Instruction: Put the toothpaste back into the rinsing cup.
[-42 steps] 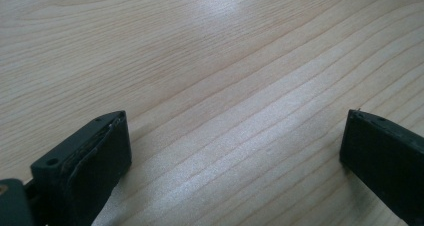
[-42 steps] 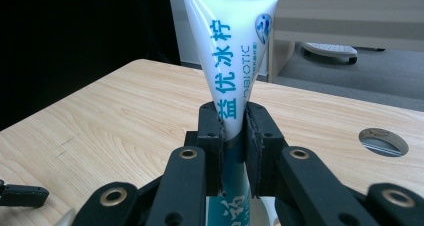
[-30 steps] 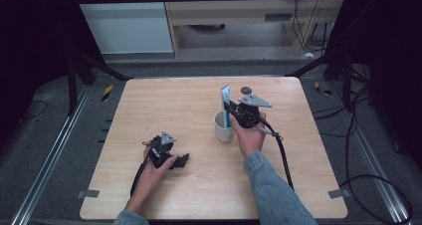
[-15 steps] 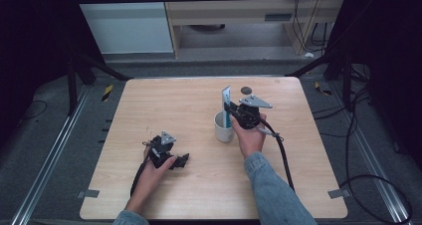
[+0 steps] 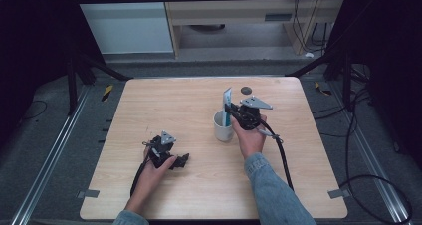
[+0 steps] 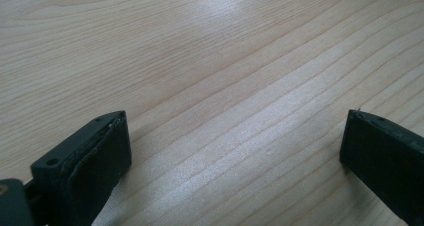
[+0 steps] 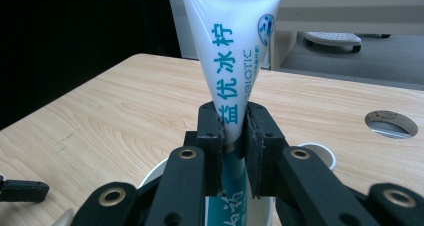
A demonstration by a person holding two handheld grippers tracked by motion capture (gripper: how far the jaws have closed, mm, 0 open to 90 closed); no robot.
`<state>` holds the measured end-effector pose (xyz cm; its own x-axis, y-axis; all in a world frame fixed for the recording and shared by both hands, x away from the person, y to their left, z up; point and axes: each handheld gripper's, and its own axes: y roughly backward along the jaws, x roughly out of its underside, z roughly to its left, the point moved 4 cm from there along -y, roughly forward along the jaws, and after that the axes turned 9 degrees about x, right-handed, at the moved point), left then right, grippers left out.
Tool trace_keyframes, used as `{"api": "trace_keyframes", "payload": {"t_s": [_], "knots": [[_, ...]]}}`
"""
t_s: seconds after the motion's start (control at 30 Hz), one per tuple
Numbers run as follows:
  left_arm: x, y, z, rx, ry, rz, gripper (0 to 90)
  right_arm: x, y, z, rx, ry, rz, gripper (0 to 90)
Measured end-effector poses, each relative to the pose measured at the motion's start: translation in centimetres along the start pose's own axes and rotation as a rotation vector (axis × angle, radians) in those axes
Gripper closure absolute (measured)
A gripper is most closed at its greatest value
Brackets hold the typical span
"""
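White toothpaste tube [image 7: 235,76] stands upright w/ its lower end in the white cup [image 5: 222,126], pinched by right gripper [image 7: 233,151] jaws. Risks: soft tube slips, or side pull tips cup. Left gripper [image 6: 235,151] jaws wide, empty, low over wooden surface [image 5: 189,105].

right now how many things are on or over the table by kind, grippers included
grippers: 2, left gripper open, right gripper shut on the tube
white cup: 1
toothpaste tube: 1
total: 4
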<state>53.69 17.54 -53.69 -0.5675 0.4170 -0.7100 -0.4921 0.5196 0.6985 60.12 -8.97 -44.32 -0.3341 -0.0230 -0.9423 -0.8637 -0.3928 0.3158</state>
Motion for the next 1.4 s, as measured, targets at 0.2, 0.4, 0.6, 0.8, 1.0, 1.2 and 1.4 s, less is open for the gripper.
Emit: {"api": "trace_keyframes", "payload": {"t_s": [0.2, 0.4, 0.6, 0.8, 1.0, 1.2, 1.4], "knots": [[0.0, 0.0, 0.0, 0.000, 0.000, 0.000, 0.0, 0.0, 0.2, -0.1, -0.004, 0.003, 0.001, 78.4], [0.0, 0.0, 0.0, 0.000, 0.000, 0.000, 0.0, 0.0, 0.4, -0.3, -0.004, -0.002, 0.008, 78.2], [0.0, 0.0, 0.0, 0.000, 0.000, 0.000, 0.0, -0.1, 0.4, -0.6, -0.008, -0.001, 0.011, 77.9], [0.0, 0.0, 0.0, 0.000, 0.000, 0.000, 0.0, -0.1, 0.6, -0.7, -0.007, 0.007, 0.009, 77.5], [0.0, 0.0, 0.0, 0.000, 0.000, 0.000, 0.0, -0.1, 0.7, -1.0, -0.006, 0.007, 0.012, 76.9], [0.0, 0.0, 0.0, 0.000, 0.000, 0.000, 0.0, -0.1, 0.8, -1.2, -0.003, 0.006, 0.014, 75.7], [0.0, 0.0, 0.0, 0.000, 0.000, 0.000, 0.0, -0.1, 0.8, -1.3, -0.002, 0.004, 0.014, 75.3]]}}
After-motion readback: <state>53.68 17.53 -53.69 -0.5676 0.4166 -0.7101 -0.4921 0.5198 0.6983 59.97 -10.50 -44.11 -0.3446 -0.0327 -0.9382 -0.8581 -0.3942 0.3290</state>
